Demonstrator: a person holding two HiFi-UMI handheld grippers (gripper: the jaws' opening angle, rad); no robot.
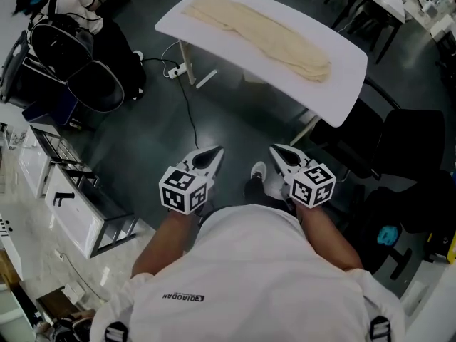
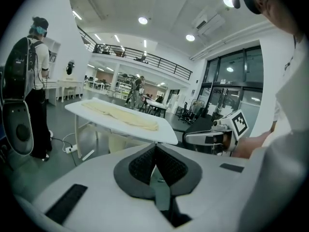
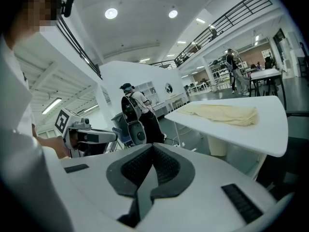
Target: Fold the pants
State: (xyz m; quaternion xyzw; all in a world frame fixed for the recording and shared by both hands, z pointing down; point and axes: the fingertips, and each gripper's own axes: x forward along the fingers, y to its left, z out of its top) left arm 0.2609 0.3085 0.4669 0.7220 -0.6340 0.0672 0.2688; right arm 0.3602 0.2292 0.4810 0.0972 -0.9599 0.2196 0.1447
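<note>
The cream pants (image 1: 260, 34) lie stretched out on the white table (image 1: 347, 95), well ahead of both sets of fingers, with the long axis running far-left to near-right. The right gripper (image 1: 275, 149) is nearer their near end than the left gripper (image 1: 215, 150). Both are closed and empty. Upside-down print on the shirt (image 1: 249, 262) seems to read QIAODAN.

Pants (image 1: 263, 34): plain pale cream-yellow. Table (image 1: 349, 84): white. Floor (image 1: 214, 112): dk grey w/ faint sheen. Left gripper (image 1: 217, 150) & right gripper (image 1: 275, 149): lt grey shells, black dotted-texture pads (image 2: 142, 164), cubes (image 1: 185, 189) w/ blk-&-wht square markers. Shirt (image 1: 249, 276): white, dk lettering. Chair (image 1: 410, 148): black.
</note>
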